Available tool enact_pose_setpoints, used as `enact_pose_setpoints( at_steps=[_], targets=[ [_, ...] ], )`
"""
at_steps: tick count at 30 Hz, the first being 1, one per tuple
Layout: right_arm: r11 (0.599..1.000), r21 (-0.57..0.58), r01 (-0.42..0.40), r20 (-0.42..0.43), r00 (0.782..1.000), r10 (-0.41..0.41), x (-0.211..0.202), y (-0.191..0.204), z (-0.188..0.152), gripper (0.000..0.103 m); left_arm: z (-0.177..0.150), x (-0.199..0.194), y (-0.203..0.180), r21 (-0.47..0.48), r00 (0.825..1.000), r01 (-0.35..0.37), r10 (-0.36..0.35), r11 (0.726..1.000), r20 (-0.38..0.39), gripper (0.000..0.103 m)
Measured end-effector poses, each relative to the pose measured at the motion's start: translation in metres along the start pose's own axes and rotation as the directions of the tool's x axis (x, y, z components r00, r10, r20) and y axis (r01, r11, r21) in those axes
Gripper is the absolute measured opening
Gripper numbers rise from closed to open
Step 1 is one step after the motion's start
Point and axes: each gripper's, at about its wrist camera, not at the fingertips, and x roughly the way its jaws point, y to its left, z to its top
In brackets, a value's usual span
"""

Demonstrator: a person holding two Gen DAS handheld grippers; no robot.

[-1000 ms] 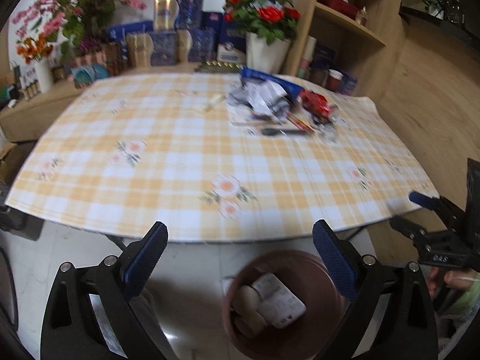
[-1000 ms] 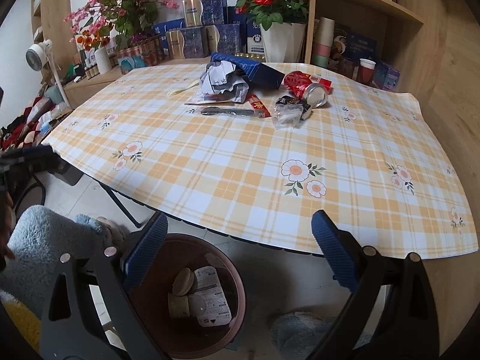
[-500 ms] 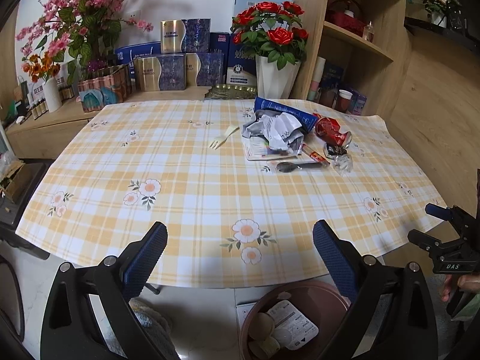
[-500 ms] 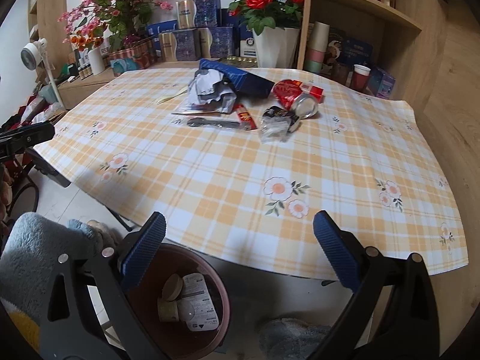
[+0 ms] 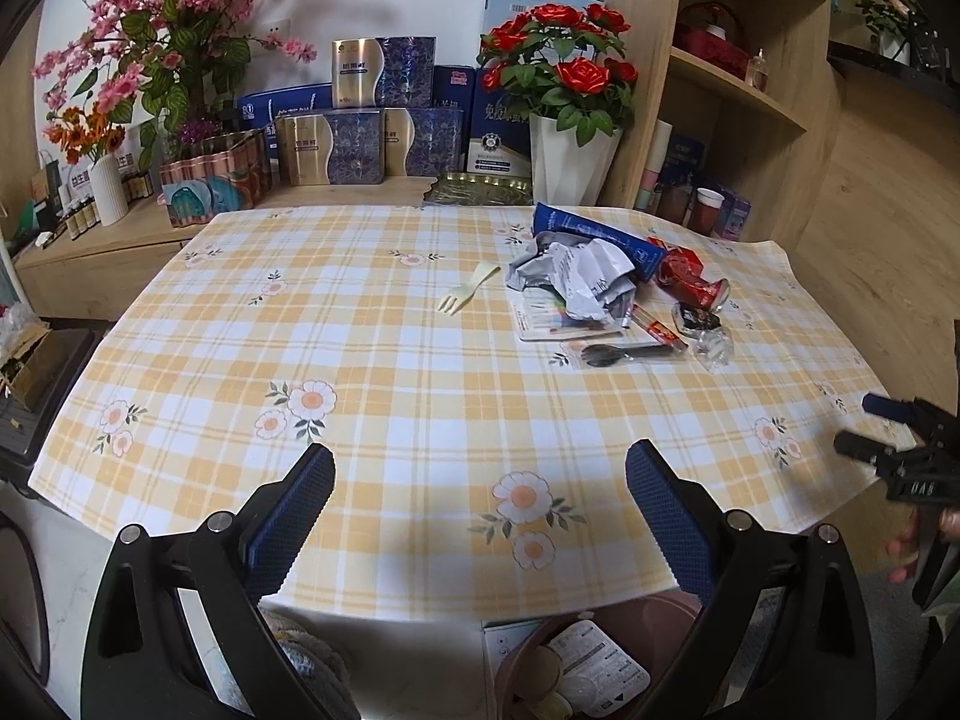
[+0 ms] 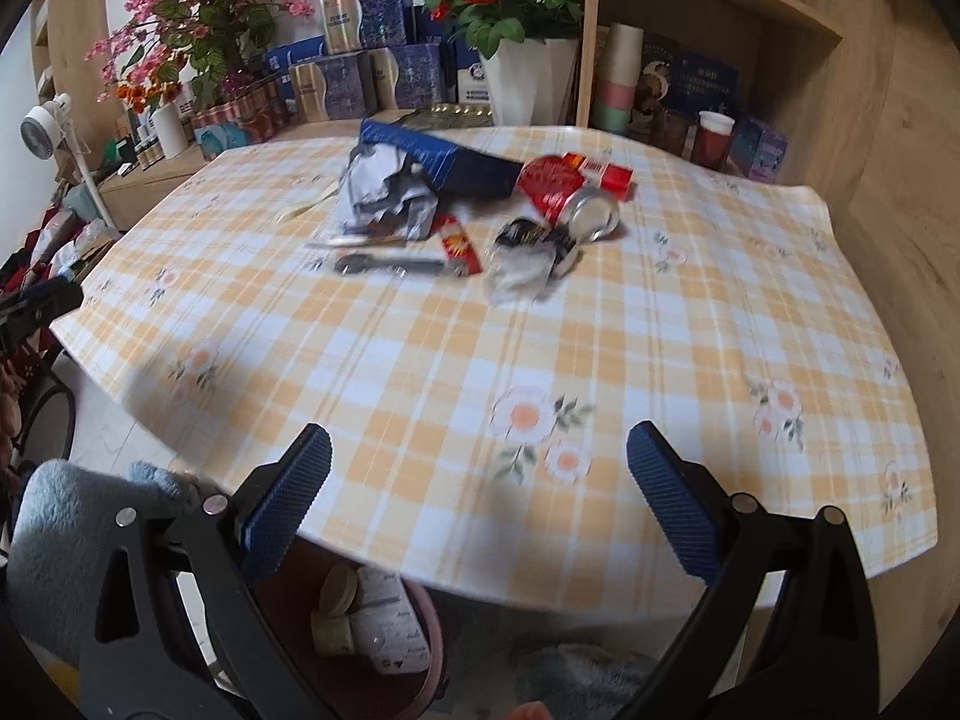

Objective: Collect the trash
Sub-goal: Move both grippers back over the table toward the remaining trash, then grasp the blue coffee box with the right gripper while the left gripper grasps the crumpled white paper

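Yellow-and-white checked tablecloth with daisies (image 5: 372,360) spread wide, trash heaped far right: one crumpled grey-white paper wad (image 5: 576,276), one long blue box (image 5: 594,234) angled back-left to front-right, one crushed red can (image 5: 690,282), one black spoon (image 5: 624,353), one cream plastic fork (image 5: 468,294). Brown bin (image 6: 384,618) below near edge, partly filled. Left gripper (image 5: 480,516) and right gripper (image 6: 480,510) both spread wide, empty; heap ahead, likely nearer right

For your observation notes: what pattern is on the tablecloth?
The tablecloth has an orange-and-white check with daisy-like flowers, clearest in the left wrist view.
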Motion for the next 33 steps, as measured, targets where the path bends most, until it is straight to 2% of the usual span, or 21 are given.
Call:
enact_pose_setpoints(
  at_steps=[5, 7, 10, 15, 24, 33],
  targets=[
    [0.999, 0.022, -0.041, 0.027, 0.999, 0.041, 0.015, -0.01, 0.035, 0.097, 0.019, 0.012, 0.011, -0.008, 1.0, -0.008, 0.009, 1.0, 0.022, 0.095],
    [0.999, -0.027, -0.017, 0.051, 0.999, 0.019, 0.021, -0.007, 0.051, 0.097, 0.028, 0.018, 0.016, -0.011, 0.999, -0.014, 0.015, 1.0, 0.033, 0.095],
    [0.988, -0.131, 0.086, 0.047, 0.996, -0.08, 0.044, 0.001, 0.08, 0.097, 0.043, 0.032, 0.023, -0.015, 0.998, -0.029, 0.03, 0.999, 0.047, 0.095],
    [0.968, -0.217, 0.126, 0.065, 0.991, -0.114, 0.084, 0.011, 0.121, 0.097, 0.058, 0.055, 0.027, -0.018, 0.998, -0.03, 0.031, 0.999, 0.056, 0.095],
    [0.884, -0.426, 0.195, 0.04, 0.98, -0.196, 0.176, 0.051, 0.166, 0.097, 0.068, 0.099, 0.022, -0.014, 1.0, 0.004, -0.003, 1.0, 0.031, 0.095],
    [0.813, -0.525, 0.253, 0.074, 0.965, -0.253, 0.208, 0.079, 0.185, 0.096, 0.071, 0.119, 0.023, -0.017, 1.0, 0.016, -0.016, 1.0, 0.015, 0.095]
  ],
)
